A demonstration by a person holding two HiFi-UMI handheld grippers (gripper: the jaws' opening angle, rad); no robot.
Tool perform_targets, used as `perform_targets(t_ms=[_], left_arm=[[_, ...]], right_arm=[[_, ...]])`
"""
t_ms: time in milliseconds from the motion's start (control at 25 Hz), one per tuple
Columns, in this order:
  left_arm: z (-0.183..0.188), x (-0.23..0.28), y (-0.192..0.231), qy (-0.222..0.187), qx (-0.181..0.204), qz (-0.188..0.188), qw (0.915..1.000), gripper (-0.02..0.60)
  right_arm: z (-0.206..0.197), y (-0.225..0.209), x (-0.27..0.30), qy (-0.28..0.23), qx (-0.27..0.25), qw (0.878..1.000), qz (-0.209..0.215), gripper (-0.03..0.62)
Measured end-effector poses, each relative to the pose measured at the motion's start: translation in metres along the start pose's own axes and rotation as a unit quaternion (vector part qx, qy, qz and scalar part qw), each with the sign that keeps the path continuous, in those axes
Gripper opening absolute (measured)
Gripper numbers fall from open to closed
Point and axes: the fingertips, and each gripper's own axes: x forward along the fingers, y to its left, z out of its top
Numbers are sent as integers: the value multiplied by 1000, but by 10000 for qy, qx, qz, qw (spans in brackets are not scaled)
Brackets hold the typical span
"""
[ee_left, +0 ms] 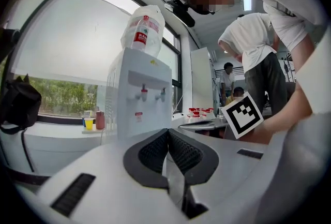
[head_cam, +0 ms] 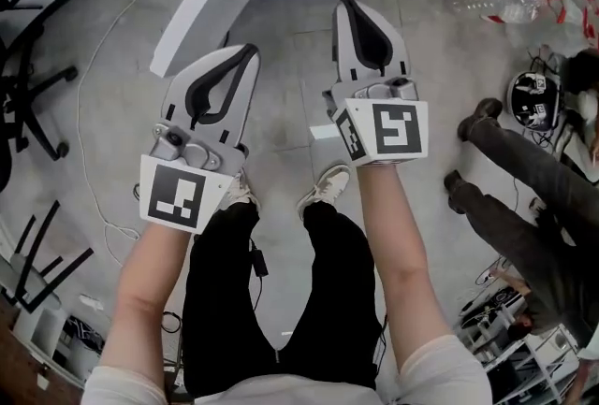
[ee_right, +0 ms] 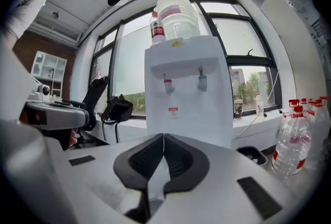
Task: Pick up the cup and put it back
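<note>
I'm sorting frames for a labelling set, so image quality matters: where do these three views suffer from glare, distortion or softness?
Left gripper view: the window washes out near-white, its frame bowed by the fisheye, corners black. Right gripper view: the water dispenser stands backlit by bright panes, lines likewise curved. Head view: the floor is evenly lit, shadows faint.

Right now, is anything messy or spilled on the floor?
Nothing looks spilled. A thin white cable snakes loose across the floor left of the left tool, where feet could catch it.

Water dispenser (bottle on top)
</note>
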Motion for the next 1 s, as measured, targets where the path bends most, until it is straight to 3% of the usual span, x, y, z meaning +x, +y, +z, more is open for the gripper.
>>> perform_targets(t_ms=[240, 560, 800, 1000], left_arm=[[-77, 30, 6, -224, 155, -37, 9996, 23], [-180, 58, 8, -365, 368, -13, 9987, 23], [-234, 77, 23, -394, 501, 76, 9979, 23], [-256, 95, 31, -349, 686, -55, 9970, 23]], right_arm=[[-105, -28, 23, 338, -333, 9989, 64, 21], [-218, -59, 57, 584, -233, 9978, 206, 21], [-263, -65, 95, 783, -588, 9938, 520, 21], [-277, -79, 136, 640, -701, 9949, 353, 21]])
